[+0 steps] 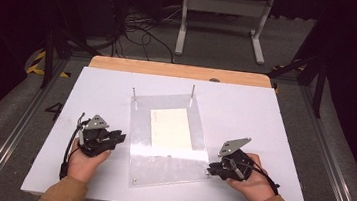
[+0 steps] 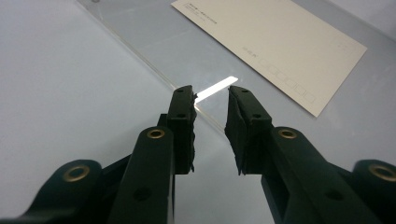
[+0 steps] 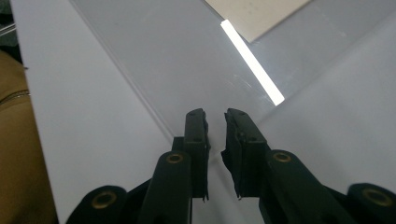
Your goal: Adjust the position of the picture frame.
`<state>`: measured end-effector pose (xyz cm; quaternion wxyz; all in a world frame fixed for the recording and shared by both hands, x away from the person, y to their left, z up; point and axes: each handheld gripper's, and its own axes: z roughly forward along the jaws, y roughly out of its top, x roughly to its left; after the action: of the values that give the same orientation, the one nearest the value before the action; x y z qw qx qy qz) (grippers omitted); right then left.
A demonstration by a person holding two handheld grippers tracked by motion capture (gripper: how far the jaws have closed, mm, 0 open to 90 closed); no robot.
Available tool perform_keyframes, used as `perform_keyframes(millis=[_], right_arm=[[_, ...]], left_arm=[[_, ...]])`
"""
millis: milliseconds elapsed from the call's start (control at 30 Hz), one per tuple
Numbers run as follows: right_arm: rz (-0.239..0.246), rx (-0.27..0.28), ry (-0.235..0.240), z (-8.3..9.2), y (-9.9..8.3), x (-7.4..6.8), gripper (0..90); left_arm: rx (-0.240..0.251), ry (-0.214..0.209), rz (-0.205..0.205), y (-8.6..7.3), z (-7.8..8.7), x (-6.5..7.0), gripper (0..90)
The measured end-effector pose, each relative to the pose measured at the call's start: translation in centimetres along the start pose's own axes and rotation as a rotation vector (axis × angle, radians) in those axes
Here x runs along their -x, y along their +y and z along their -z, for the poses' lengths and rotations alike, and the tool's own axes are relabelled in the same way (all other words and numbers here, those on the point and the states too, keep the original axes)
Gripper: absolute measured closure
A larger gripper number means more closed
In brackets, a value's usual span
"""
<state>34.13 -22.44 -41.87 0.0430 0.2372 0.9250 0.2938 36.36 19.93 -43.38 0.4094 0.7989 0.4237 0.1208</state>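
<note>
White table (image 1: 265, 119) | left gripper (image 1: 118, 137) narrowly parted at clear plate (image 1: 159, 166) edge | right gripper (image 1: 211, 168) likewise, both level, empty

A white bench (image 1: 245, 112) carries a clear plastic sheet (image 1: 159, 166) lying flat at its middle, with a cream card (image 1: 170, 127) lying on the sheet.

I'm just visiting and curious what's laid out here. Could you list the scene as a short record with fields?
surface: white table
centre: clear plate lying flat, two thin posts at its far corners
on the plate: cream card, lying flat
left gripper: at the plate's left edge, jaws slightly apart, nothing gripped
right gripper: at the plate's right edge, jaws slightly apart, nothing gripped
hands: one on each gripper, both resting low near the table's near edge
beyond the table: dark floor with cables and a white stand
</note>
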Motion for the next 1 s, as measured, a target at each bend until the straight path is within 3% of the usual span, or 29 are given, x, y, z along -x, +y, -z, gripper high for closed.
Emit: perform_keyframes(millis=[100,433,667,867,1000], right_arm=[[0.05,0.0,0.013,0.1,0.6,-0.7,76.5],[0.112,-0.042,0.008,-1.8,0.7,-0.8,78.7],[0.148,-0.032,0.018,-1.8,0.4,-0.6,83.3],[0.131,-0.029,0.035,-1.6,0.0,-1.0,83.3],[0.108,-0.021,0.061,-1.3,-0.7,-2.0,83.3]], left_arm=[[-0.002,0.001,0.0,-0.1,-0.1,0.0,71.0],[-0.007,0.0,-0.007,-0.4,-0.2,0.1,70.6],[-0.007,-0.011,0.003,-0.4,-0.2,0.0,70.5],[-0.005,-0.024,0.011,-0.4,-0.4,0.0,70.5],[-0.014,-0.034,0.012,-0.4,-0.7,-0.1,70.4]])
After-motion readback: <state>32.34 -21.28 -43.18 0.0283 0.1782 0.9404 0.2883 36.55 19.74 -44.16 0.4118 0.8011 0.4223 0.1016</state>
